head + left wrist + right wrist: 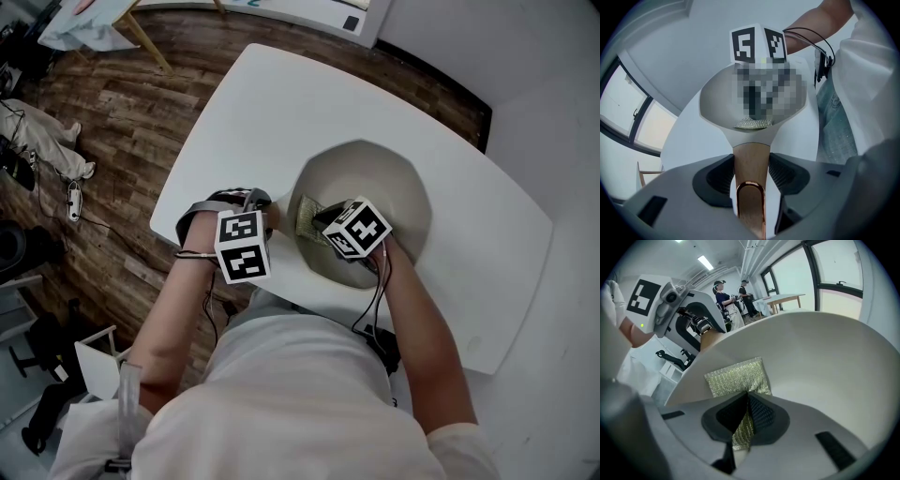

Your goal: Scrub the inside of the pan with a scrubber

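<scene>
Head view: cream pan (394,187) by near edge of white table (253,103); wooden handle (751,154) clamped in left gripper (751,176); glittery scrubber (736,376) pinched in right gripper (747,416), pressed on pan's inner wall.

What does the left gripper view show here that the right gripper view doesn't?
Only the left gripper view: the copper loop on the wooden handle, and the other gripper's marker cube above the pan. Only the right gripper view: the right gripper shut on the scrubber, which lies against the pan's inner wall, and two people standing far behind. Both: the pan, the scrubber in it, and the left gripper shut on the handle.
</scene>
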The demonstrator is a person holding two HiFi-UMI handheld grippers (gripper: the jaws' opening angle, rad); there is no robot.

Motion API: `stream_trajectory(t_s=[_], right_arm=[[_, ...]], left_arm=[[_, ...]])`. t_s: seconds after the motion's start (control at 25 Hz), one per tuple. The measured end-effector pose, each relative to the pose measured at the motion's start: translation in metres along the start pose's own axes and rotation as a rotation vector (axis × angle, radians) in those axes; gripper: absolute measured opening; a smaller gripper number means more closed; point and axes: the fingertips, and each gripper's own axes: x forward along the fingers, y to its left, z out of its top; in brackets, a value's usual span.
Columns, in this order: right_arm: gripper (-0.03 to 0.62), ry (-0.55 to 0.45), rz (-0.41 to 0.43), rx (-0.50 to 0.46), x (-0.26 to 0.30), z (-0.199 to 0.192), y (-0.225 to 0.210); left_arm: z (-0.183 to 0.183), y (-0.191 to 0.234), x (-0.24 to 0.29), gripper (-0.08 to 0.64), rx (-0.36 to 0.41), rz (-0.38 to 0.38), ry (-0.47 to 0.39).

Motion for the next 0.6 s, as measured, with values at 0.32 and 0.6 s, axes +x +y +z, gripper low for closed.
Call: stream_trajectory(t_s=[0.32, 0.6], right_arm=[[0.028, -0.096, -0.143, -0.013, 0.000, 0.016, -0.021], [0.028, -0.113, -0.293, -0.055, -0.005, 0.027, -0.039]], left_arm=[[0.001, -0.001, 0.001, 0.232, 0.018, 0.017, -0.001], [0.003, -0.002, 0.000, 0.233, 0.031, 0.017, -0.011]])
